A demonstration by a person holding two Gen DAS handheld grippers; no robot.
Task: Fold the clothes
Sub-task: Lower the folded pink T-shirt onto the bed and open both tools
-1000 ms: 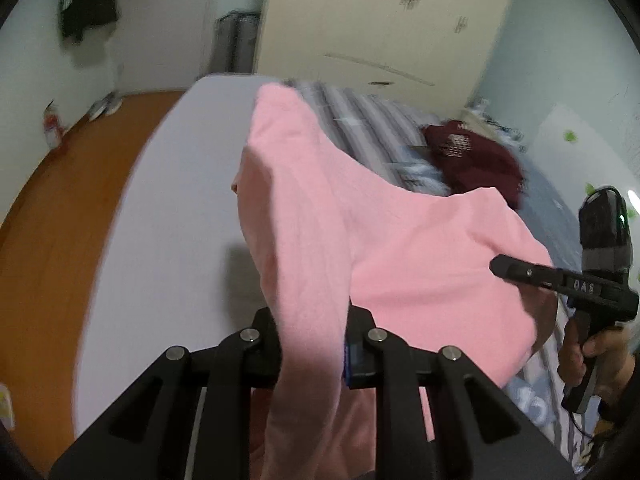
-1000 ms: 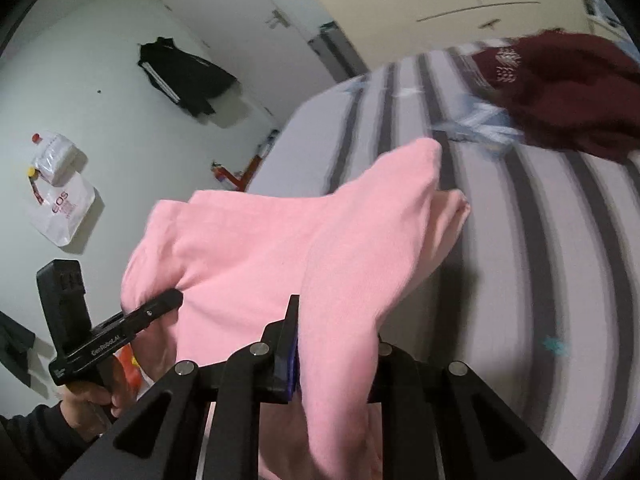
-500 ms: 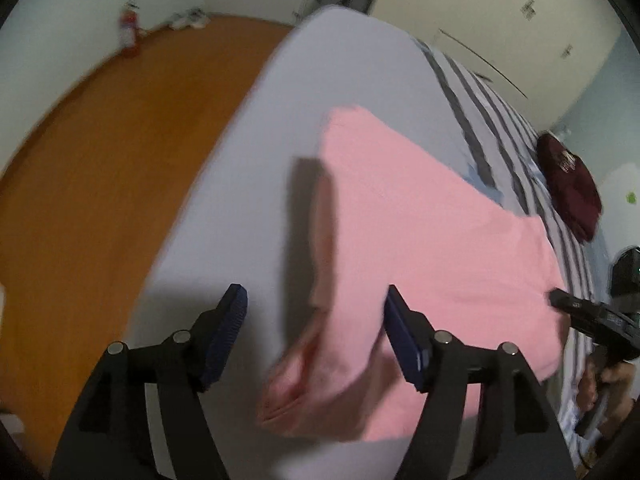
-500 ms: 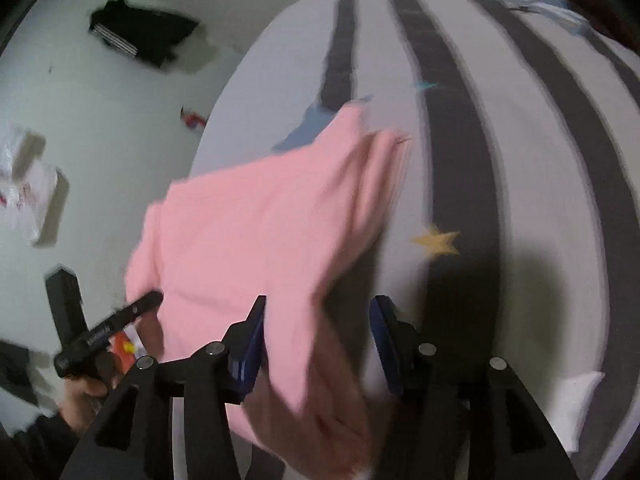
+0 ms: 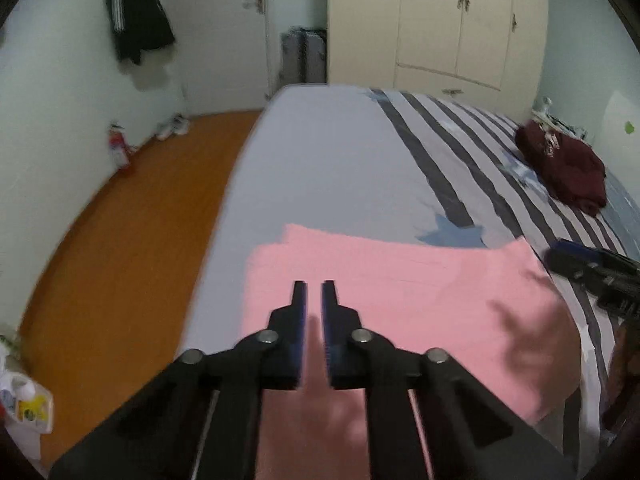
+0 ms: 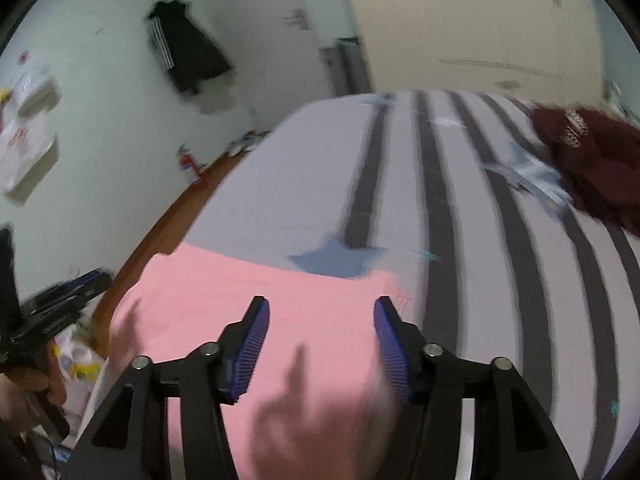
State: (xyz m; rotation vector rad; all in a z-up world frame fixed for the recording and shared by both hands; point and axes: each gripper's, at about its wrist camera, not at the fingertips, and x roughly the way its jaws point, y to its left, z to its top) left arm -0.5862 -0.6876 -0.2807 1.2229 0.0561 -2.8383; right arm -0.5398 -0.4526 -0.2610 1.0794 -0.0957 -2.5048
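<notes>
A pink garment (image 5: 400,288) lies flat and folded on the near end of the striped bed (image 5: 328,152). My left gripper (image 5: 314,286) hovers over its left part, jaws shut with nothing between them. In the right wrist view the same pink garment (image 6: 240,284) spreads under my right gripper (image 6: 322,308). That gripper's jaws stand apart and are closing, with no cloth between the blue pads (image 6: 252,344). Each gripper shows at the edge of the other's view: the right gripper (image 5: 592,268) and the left gripper (image 6: 68,288).
A maroon garment (image 5: 564,164) lies bunched at the bed's far right. An orange wooden floor (image 5: 132,216) runs along the bed's left side. A cream wardrobe (image 5: 440,20), a grey suitcase (image 5: 304,56) and a hanging black jacket (image 5: 136,16) stand at the far walls.
Both grippers were shut on the lifted pink garment, then let it go. It now lies flat on the bed. The left jaws opened wide, then shut; the right jaws stand apart.
</notes>
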